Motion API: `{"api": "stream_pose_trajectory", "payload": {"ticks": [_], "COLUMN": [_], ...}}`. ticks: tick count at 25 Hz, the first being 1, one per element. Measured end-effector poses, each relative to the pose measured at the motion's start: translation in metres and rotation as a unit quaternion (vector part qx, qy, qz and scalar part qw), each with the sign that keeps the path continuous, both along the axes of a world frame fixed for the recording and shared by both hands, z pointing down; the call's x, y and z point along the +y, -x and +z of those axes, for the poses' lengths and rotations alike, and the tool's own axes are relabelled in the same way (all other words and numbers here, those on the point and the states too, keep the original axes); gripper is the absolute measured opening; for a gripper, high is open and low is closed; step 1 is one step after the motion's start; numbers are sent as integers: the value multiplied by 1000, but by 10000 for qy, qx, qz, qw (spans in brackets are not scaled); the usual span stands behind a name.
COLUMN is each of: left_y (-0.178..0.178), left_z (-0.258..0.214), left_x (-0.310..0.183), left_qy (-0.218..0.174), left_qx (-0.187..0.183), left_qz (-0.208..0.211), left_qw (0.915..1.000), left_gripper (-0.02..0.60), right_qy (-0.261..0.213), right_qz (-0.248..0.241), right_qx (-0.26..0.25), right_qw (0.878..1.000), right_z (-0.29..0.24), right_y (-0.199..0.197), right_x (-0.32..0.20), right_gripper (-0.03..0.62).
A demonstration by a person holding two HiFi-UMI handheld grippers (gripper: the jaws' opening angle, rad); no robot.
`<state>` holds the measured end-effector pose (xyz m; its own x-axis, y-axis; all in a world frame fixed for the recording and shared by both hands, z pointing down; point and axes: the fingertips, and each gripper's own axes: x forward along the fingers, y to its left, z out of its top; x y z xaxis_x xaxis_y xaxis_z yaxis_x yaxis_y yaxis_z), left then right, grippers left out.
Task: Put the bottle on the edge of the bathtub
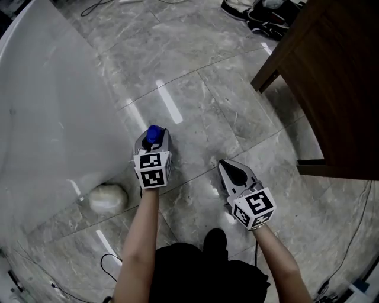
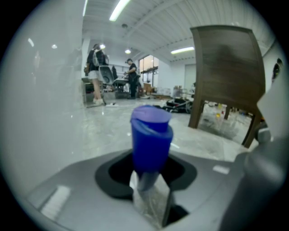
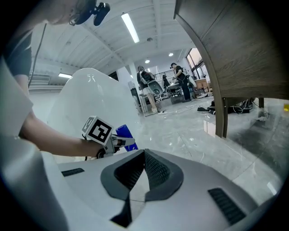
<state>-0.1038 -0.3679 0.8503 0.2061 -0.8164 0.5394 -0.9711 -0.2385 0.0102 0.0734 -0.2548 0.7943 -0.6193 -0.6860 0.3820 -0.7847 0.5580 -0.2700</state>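
Note:
The bottle [image 2: 151, 143] has a blue cap and a clear body. It stands between the jaws of my left gripper [image 1: 153, 139], which is shut on it just below the cap. In the head view the blue cap [image 1: 155, 135] pokes out over the marble floor, a little right of the white bathtub [image 1: 47, 106]. The tub's curved wall fills the left of the left gripper view. My right gripper [image 1: 228, 168] hovers over the floor to the right, shut and empty. In the right gripper view the right gripper [image 3: 143, 159] shows its pads meeting, with the left gripper [image 3: 118, 141] and the bottle [image 3: 124, 132] beyond it.
A dark wooden table [image 1: 325, 77] stands at the right, its leg [image 1: 267, 74] on the floor. A white rounded lump [image 1: 108, 198] lies beside the tub's base. Dark shoes and bags [image 1: 263, 15] sit at the far edge. A black cable [image 1: 109, 260] runs along the near floor. People [image 2: 97, 74] stand far off.

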Motion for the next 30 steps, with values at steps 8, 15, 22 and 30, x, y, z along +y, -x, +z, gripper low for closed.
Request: {"api": "stream_pose_trajectory", "payload": {"ticks": [8, 15, 22, 30], "left_y": [2, 1, -1, -3], "left_z": [5, 7, 8, 0], "left_x": [-3, -8, -8, -3], "left_qy": [31, 10, 1, 25], "left_qx": [7, -27, 37, 138], "left_qz": [-60, -107, -30, -19], "left_qw": [10000, 9999, 10000, 9999], "left_gripper": [160, 163, 167, 212], "right_qy": [-15, -27, -64, -139], "right_qz": [-21, -18, -13, 65], "right_qx": [12, 38, 56, 115], "right_qw": [10000, 10000, 10000, 9998], "right_z": [2, 1, -3, -13], "right_y": [-2, -2, 0, -4], "right_x": [0, 1, 1, 6], "right_gripper": [2, 2, 2, 2]}}
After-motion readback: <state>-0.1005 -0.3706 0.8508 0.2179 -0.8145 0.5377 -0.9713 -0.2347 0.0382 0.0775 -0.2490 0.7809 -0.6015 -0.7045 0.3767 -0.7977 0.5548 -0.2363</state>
